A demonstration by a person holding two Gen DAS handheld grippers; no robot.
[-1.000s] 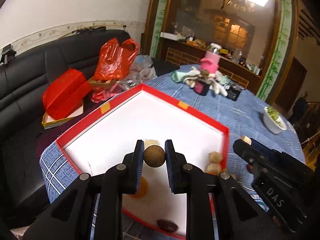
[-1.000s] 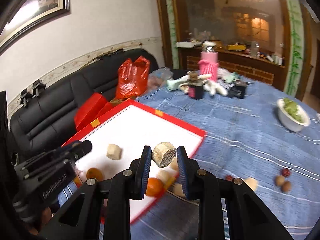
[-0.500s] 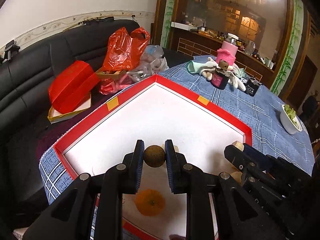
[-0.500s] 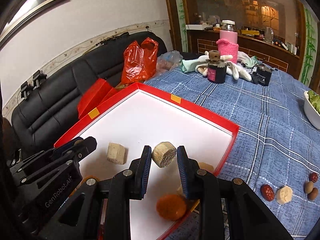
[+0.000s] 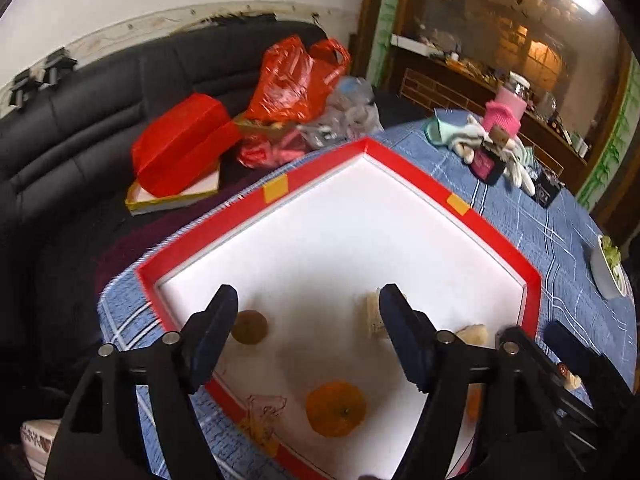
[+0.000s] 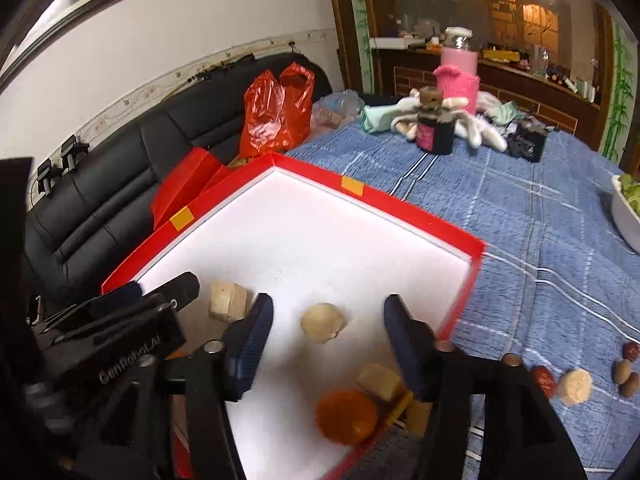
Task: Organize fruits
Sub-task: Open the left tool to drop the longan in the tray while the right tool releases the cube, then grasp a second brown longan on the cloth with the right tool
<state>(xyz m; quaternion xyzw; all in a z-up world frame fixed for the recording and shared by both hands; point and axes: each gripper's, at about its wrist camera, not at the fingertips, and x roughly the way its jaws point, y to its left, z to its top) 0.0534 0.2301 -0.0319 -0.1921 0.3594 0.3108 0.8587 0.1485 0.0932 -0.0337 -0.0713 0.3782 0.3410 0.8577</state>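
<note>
Your left claw (image 5: 306, 334) is opening above the red tray (image 5: 408, 180), a brown ball (image 5: 249, 327) lying beside its left finger. Your right claw (image 6: 328, 342) is opening around a pale chunk (image 6: 323, 323), lower centre, untouched.

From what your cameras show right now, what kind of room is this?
Probably a home living or dining room: a black leather sofa against the wall, a table under a blue checked tablecloth, and a wooden cabinet crowded with household things.

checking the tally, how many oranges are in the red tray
2. The right orange sits in the red tray's near right corner; the left orange lies by its near left edge. Others may be hidden from view.
</note>
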